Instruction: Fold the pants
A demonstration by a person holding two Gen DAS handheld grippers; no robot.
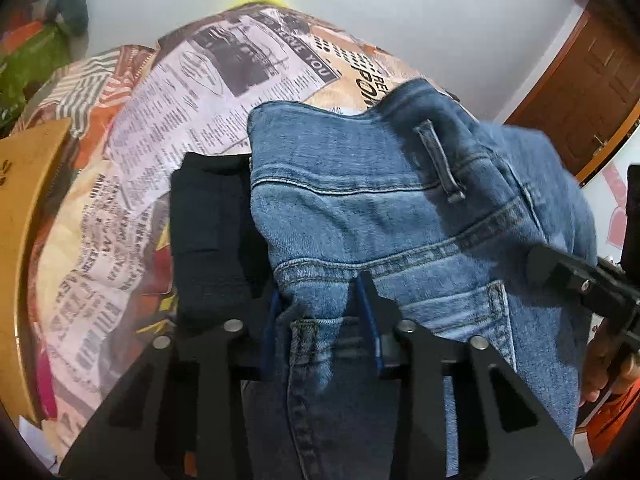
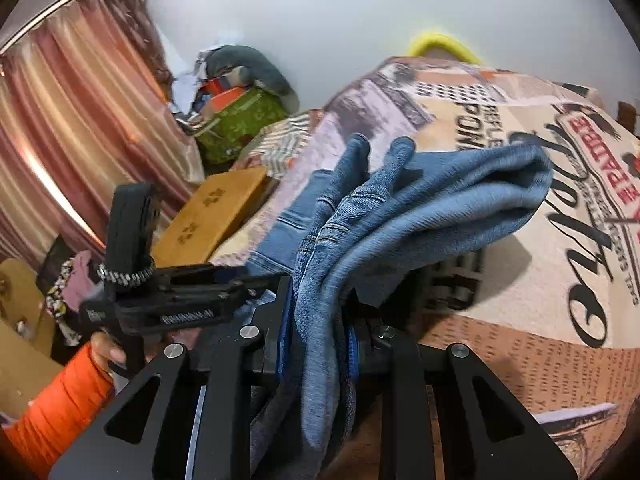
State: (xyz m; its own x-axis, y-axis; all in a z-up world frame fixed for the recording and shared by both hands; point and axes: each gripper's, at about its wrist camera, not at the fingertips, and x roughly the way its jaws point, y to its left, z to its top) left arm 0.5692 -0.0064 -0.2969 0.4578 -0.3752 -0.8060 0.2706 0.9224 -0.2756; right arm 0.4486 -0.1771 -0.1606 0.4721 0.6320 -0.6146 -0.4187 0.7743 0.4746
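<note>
My left gripper [image 1: 320, 304] pinches the jeans [image 1: 400, 216] near the waistband: its blue pads [image 1: 370, 320] press a fold of denim just below the seam, with the cloth running back between the fingers toward the camera. My right gripper [image 2: 316, 340] clamps a thick bunch of the same jeans [image 2: 420, 208]; the layered denim rises out of its narrow jaws and flops over toward the far right side of the bed. The jeans hang lifted between both tongs above the bed [image 1: 192, 128], whose cover is printed like newspaper pages. In the left view a belt loop [image 1: 440, 160] stands on the waistband and a back pocket [image 1: 460, 312] shows lower right. A black garment [image 1: 212, 232] lies on the bed just left of the jeans, partly under them. A wooden board [image 2: 212, 216] sits at the bed's left edge. An orange sleeve [image 2: 60, 400] shows in the right view at lower left, behind the left tool. A door [image 1: 580, 100] stands beyond the bed's right side, and a curtain [image 2: 60, 140] hangs at the left.
</note>
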